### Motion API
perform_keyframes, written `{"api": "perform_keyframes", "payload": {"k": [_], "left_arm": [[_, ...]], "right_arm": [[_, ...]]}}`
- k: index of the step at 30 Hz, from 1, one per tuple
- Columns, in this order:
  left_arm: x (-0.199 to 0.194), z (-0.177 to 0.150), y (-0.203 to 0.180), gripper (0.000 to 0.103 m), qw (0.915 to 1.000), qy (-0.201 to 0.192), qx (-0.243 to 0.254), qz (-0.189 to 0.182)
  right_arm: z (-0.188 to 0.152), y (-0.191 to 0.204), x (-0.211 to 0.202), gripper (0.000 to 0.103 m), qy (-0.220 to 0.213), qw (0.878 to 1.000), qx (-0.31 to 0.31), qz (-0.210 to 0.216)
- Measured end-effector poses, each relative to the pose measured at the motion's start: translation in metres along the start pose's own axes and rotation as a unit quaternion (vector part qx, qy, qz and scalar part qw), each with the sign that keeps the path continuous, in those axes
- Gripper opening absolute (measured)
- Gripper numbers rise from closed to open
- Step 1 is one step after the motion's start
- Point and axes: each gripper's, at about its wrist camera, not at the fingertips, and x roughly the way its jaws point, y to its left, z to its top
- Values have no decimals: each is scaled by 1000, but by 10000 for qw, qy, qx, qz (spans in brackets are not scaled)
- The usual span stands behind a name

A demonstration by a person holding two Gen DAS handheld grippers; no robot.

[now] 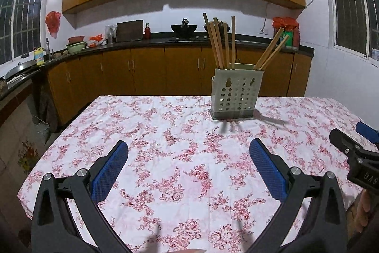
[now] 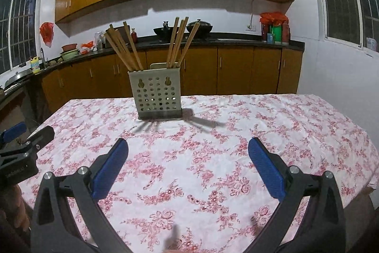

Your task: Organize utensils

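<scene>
A pale perforated utensil holder (image 1: pixel 235 94) stands upright on the far part of the floral tablecloth (image 1: pixel 180 158); it also shows in the right wrist view (image 2: pixel 156 94). Several wooden chopsticks (image 1: pixel 220 42) stand in it in two bunches, one bunch leaning right (image 1: pixel 272 51); they also show in the right wrist view (image 2: pixel 151 44). My left gripper (image 1: pixel 188 153) is open and empty above the near part of the table. My right gripper (image 2: pixel 188 153) is open and empty, level with it to the right. Each gripper shows at the edge of the other's view.
The table's far edge lies just behind the holder. Beyond it run brown kitchen cabinets (image 1: pixel 146 70) and a dark counter with woks (image 1: pixel 183 27), a cutting board and bottles. A sink (image 1: pixel 47 49) sits at far left. Windows are on both side walls.
</scene>
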Motion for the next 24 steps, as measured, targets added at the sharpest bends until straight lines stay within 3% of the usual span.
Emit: {"api": "perform_keyframes", "payload": {"k": [24], "left_arm": [[-3,-3,-3,101,10000,0,-43,-24]], "right_arm": [[-2,-2,-1,99,0,10000,62,34]]}}
